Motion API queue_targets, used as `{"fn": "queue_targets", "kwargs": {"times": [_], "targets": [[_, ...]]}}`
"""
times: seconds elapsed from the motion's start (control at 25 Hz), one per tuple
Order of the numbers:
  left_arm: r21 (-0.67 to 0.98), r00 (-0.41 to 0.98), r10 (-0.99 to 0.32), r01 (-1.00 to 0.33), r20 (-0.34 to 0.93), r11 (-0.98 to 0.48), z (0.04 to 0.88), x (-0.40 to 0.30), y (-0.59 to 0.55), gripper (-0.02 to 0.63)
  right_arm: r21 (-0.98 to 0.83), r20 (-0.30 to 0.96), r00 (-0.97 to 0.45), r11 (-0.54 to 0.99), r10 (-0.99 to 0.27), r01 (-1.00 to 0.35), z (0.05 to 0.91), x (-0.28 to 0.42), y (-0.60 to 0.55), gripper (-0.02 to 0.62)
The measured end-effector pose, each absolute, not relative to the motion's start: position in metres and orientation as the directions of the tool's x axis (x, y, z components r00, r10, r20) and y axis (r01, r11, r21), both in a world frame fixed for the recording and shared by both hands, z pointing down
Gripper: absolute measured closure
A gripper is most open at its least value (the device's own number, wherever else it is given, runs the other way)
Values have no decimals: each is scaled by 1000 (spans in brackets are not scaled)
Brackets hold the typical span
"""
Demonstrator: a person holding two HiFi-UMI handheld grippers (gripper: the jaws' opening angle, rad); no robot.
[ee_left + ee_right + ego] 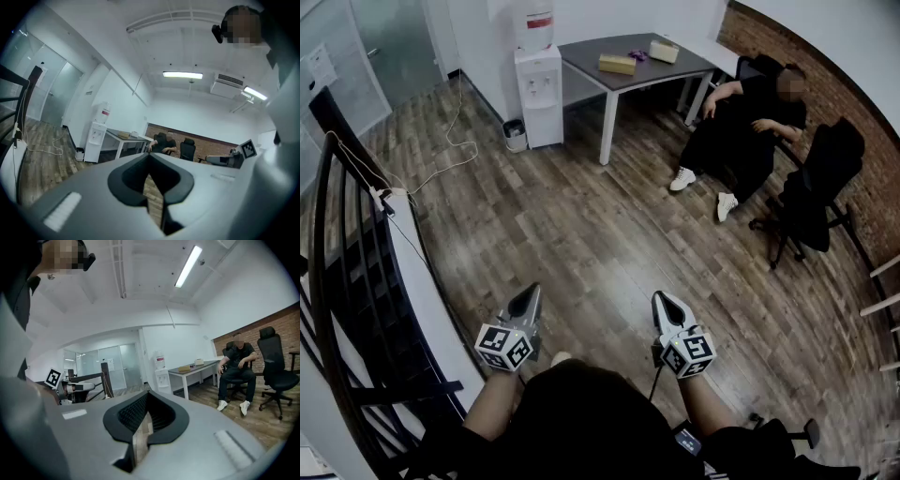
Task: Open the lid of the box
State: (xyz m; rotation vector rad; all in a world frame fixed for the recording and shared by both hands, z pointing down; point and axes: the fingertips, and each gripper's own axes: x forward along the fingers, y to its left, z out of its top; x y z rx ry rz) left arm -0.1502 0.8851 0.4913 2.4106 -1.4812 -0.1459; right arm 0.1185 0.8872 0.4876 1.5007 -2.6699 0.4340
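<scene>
An office room with a wood-plank floor (581, 225) and a brick wall (830, 89) is shown, with both grippers held low, well apart from the bench (581, 54).

A tan box (617, 64) and a paler box (664, 52) are set on the grey bench at the far side of the room, beside a white water dispenser (539, 89); whether either lid is raised cannot be told at this range. A seated person (741, 127) is seen to the right of the bench, next to an empty black office chair (820, 187). The left gripper (532, 291) and the right gripper (662, 298) are held side by side over the floor, pointing roughly level. The jaws of each are clenched tip to tip, with nothing grasped between them.
</scene>
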Motion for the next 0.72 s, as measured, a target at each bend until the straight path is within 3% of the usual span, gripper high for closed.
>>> {"fn": "queue_targets", "kwargs": {"times": [0.72], "targets": [[265, 538, -843, -814, 8, -517, 470, -181, 839, 606, -207, 124, -498, 469, -858, -859, 471, 75, 841, 594]]}}
